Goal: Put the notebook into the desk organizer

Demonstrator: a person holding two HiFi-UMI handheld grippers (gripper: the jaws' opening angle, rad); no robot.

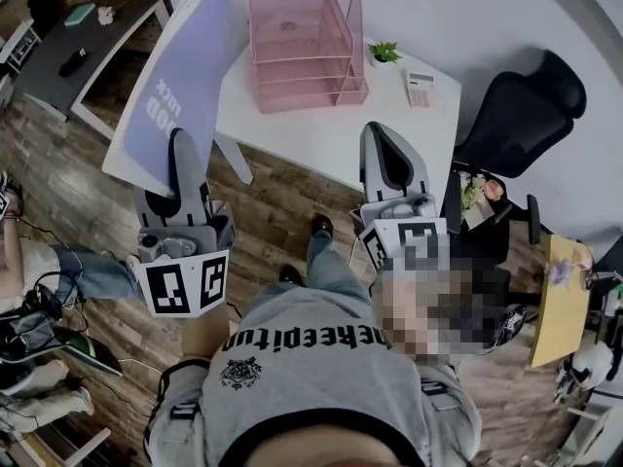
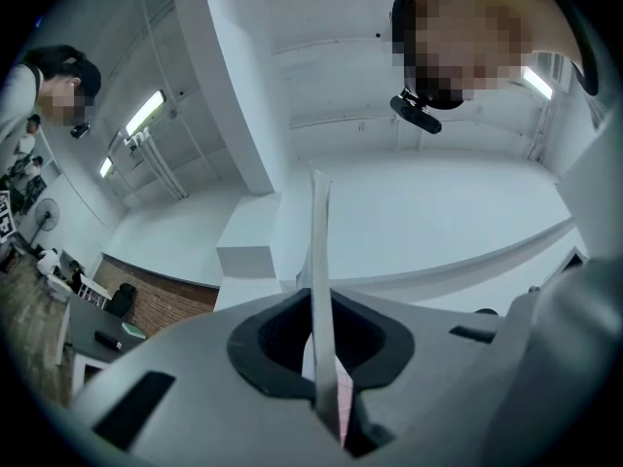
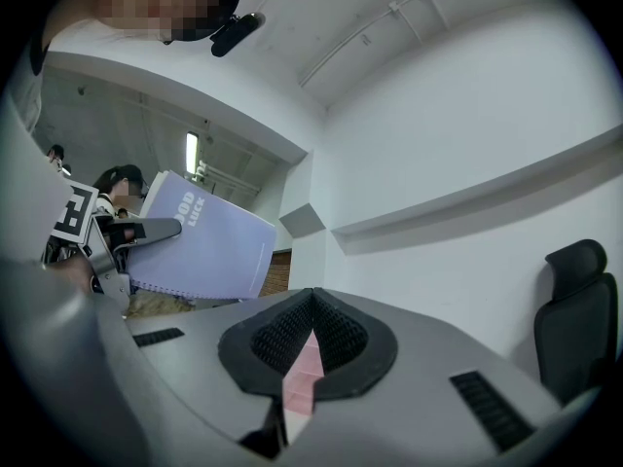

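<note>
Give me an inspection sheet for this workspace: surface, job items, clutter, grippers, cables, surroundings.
Surface: white desk, mostly bare.
Job's things: pink desk organizer upright on the desk; lavender notebook held in the air to its left, not yet in.
Clutter: small potted plant and white calculator on the desk, right of the organizer.
Grippers: left gripper shut on the notebook's edge; right gripper shut, holding nothing.
Cables: black cable on the floor at left.
Surroundings: wooden floor; black office chair at right; another person at the left edge.

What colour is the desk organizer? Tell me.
Pink organizer, clearest in the head view.
</note>
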